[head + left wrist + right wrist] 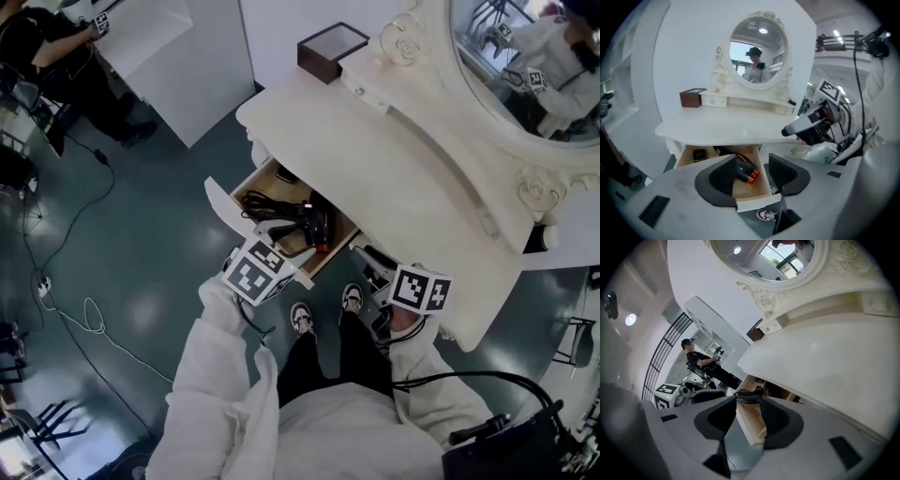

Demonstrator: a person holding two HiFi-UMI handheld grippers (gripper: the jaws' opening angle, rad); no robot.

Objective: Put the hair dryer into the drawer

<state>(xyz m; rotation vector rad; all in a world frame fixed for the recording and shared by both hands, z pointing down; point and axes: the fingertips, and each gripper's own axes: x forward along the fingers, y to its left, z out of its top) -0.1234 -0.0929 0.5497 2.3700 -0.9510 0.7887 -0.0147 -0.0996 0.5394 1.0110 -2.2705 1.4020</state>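
The black hair dryer with an orange-ringed nozzle lies inside the open wooden drawer of the white dressing table, its black cord coiled beside it. My left gripper hovers above the drawer's front edge, open, with nothing between its pads. In the left gripper view the dryer shows through the gap of that gripper, lying on the drawer floor below. My right gripper is open and empty at the table's front edge, right of the drawer. In the right gripper view it looks at the drawer's side and the cord.
A brown box stands at the back of the tabletop by the round mirror. A small dark case sits in the drawer's left corner. My shoes stand below the drawer. Cables run over the floor; a seated person is at far left.
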